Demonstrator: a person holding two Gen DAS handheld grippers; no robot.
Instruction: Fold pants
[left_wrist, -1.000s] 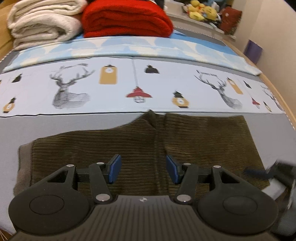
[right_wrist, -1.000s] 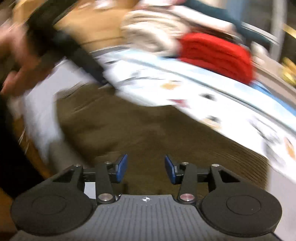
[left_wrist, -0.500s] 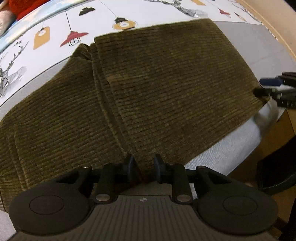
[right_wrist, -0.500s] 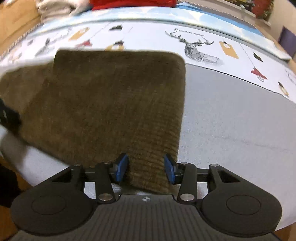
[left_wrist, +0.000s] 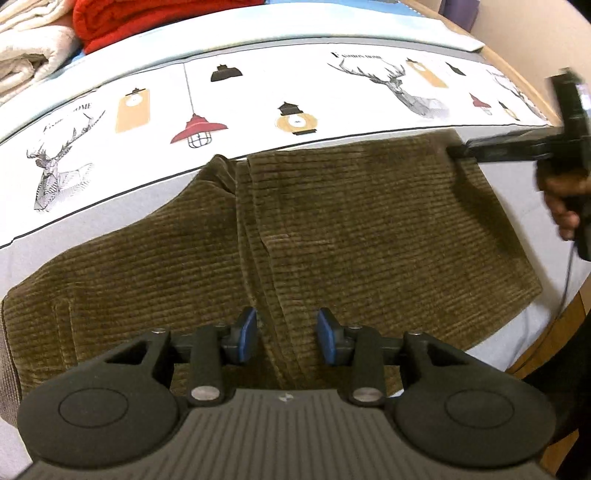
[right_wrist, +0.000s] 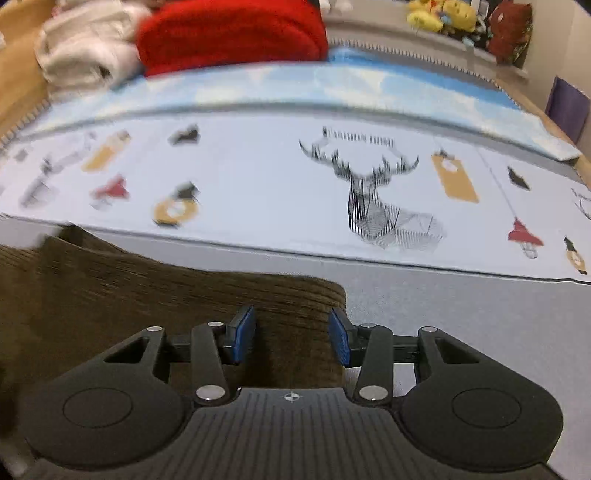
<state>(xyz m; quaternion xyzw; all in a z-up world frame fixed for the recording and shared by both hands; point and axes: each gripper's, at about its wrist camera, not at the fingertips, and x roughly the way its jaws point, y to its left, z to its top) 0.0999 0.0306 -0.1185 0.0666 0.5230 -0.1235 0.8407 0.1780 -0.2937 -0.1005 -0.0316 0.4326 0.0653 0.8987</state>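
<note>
Olive-brown corduroy pants (left_wrist: 369, 229) lie flat across the grey sheet (right_wrist: 461, 314) of a bed. My left gripper (left_wrist: 287, 338) hovers over their near edge at the middle. Its jaws are opening, a raised fold of the fabric runs between the blue pads, and they do not press it. In the left wrist view my right gripper (left_wrist: 452, 152), held by a hand (left_wrist: 561, 206), reaches the far right corner. The right wrist view shows that gripper (right_wrist: 291, 339) open, its pads straddling the rounded corner of the pants (right_wrist: 147, 302).
A white sheet printed with deer and lamps (left_wrist: 258, 92) lies beyond the pants. A folded red blanket (right_wrist: 229, 33) and a cream one (left_wrist: 26, 55) are stacked at the back. Plush toys (right_wrist: 443, 16) sit far right. The wooden bed edge (left_wrist: 546, 343) runs along the right.
My left gripper, which was pinched on the middle fold half a second ago, has spread its jaws. My right gripper has swung from the near right edge of the pants to their far right corner.
</note>
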